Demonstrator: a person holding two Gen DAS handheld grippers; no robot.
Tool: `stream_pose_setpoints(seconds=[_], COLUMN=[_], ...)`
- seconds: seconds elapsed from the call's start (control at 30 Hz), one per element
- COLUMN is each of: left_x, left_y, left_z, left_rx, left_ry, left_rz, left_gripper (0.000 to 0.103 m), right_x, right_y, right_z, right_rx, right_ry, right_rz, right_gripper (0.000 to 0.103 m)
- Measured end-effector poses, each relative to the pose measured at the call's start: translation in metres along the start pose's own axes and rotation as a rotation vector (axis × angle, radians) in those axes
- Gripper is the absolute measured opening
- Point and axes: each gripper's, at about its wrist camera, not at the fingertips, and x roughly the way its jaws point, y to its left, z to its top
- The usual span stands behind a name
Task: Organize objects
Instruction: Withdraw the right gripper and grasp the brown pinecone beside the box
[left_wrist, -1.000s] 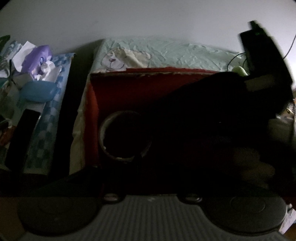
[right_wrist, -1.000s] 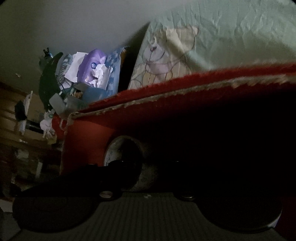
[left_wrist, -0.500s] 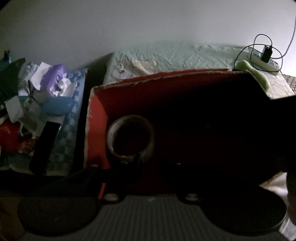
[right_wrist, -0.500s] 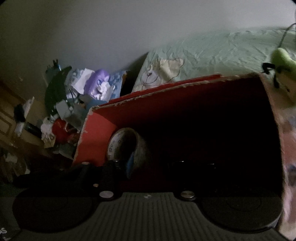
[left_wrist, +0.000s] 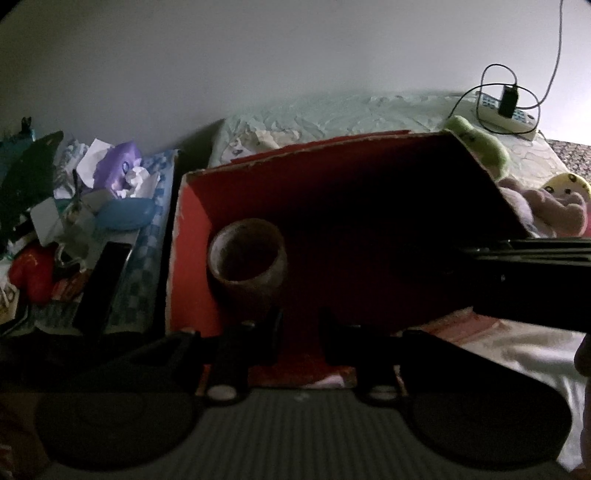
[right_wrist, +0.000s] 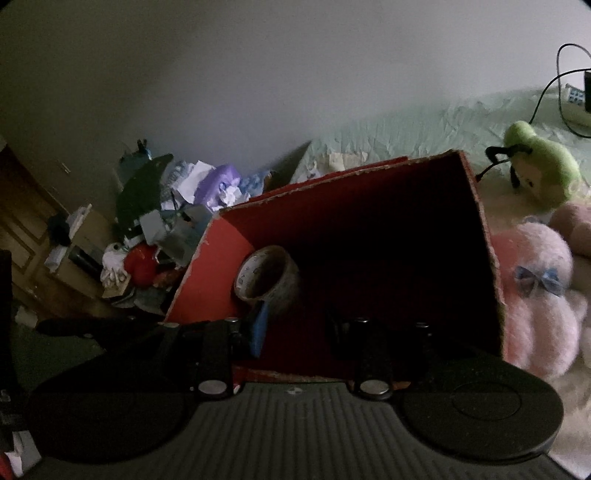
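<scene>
A red cardboard box (left_wrist: 192, 236) (right_wrist: 210, 269) stands open on the bed. A brown roll of tape (left_wrist: 247, 258) (right_wrist: 267, 278) lies inside it, in the left corner. My left gripper (left_wrist: 301, 328) hovers over the box's near edge, open, nothing between its fingers. My right gripper (right_wrist: 297, 326) is also open and empty above the near edge, its blue-padded left finger (right_wrist: 258, 325) just in front of the roll. The right gripper's dark body (left_wrist: 535, 280) crosses the right side of the left wrist view. The box's deep interior is too dark to read.
A green plush (right_wrist: 539, 173) (left_wrist: 476, 147) and a pink plush (right_wrist: 532, 291) (left_wrist: 554, 210) lie right of the box. A cluttered pile with a purple tissue pack (left_wrist: 118, 166) (right_wrist: 218, 184) sits to the left. A power strip with a charger (left_wrist: 506, 110) rests at the back right.
Both grippers have drawn back and up from inside the box, so more of it shows. The right gripper has cleared the middle of the left view. The tape roll stayed put.
</scene>
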Motion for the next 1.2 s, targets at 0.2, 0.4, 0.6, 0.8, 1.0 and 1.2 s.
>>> stream_pose_setpoints(seconds=[0.2, 0.4, 0.6, 0.8, 1.0, 1.2], left_x=[-0.026, -0.044, -0.046, -0.038, -0.026, -0.005], left_y=[-0.015, -0.026, -0.039, -0.057, -0.08, -0.09], left_z=[-0.016, -0.034, -0.053, -0.075, -0.102, -0.113], left_rx=[0.027, 0.057, 0.095, 0.151, 0.25, 0.234], left_ry=[-0.04, -0.053, -0.026, 0.042, 0.145, 0.226], left_rz=[-0.014, -0.06, -0.168, -0.361, -0.52, -0.573], left_gripper=[0.022, 0.022, 0.022, 0.021, 0.021, 0.023], right_x=[-0.027, -0.052, -0.069, -0.058, -0.05, -0.037], right_y=[-0.007, -0.026, -0.046, -0.071, -0.089, -0.098], right_z=[-0.017, -0.038, -0.063, -0.092, -0.118, -0.131], right_rx=[-0.01, 0.025, 0.053, 0.119, 0.212, 0.307], right_ry=[-0.041, -0.044, -0.004, 0.155, 0.31, 0.377], right_rz=[0.009, 0.022, 0.039, 0.054, 0.12, 0.181], right_gripper=[0.037, 0.036, 0.036, 0.036, 0.037, 0.046])
